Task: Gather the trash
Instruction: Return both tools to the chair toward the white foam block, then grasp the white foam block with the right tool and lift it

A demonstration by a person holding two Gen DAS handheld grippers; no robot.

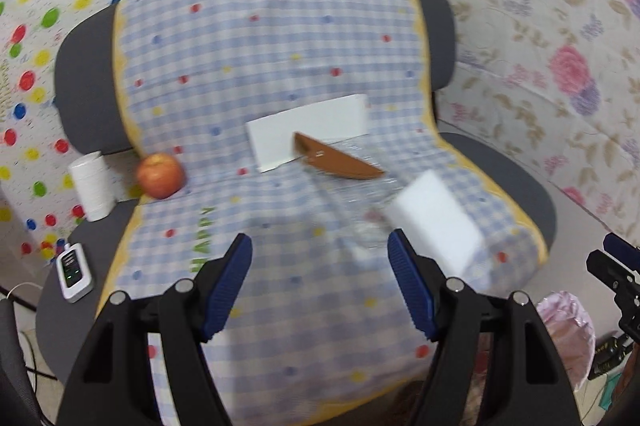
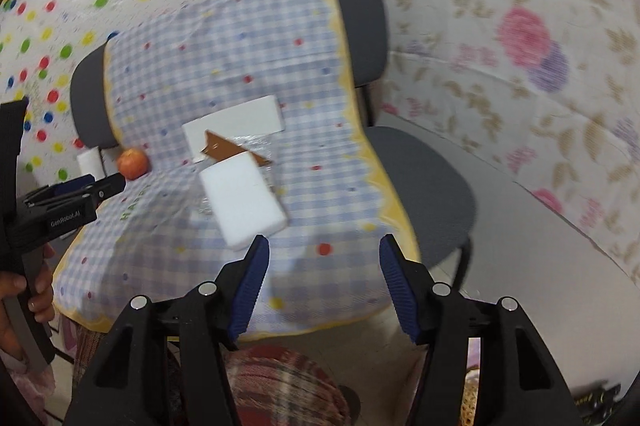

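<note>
A chair draped with a blue checked cloth [image 1: 280, 65] holds the litter. A white foam block [image 1: 436, 222] lies on crumpled clear plastic film [image 1: 360, 201]. A brown card scrap [image 1: 336, 159] overlaps a flat white sheet [image 1: 308, 129]. A red apple [image 1: 160, 174] sits at the cloth's left edge. My left gripper [image 1: 320, 278] is open and empty above the seat front, the block just past its right finger. My right gripper [image 2: 322, 278] is open and empty, with the foam block [image 2: 242, 201] just beyond its left finger. The brown scrap [image 2: 232, 151], sheet [image 2: 236, 121] and apple [image 2: 133, 163] show there too.
A white paper roll [image 1: 94, 185] and a small white device [image 1: 74, 272] rest on the chair's left side. A pink plastic bag [image 1: 568, 330] hangs at the lower right. Patterned sheets cover the walls. The left gripper's body [image 2: 60, 205] shows in the right wrist view.
</note>
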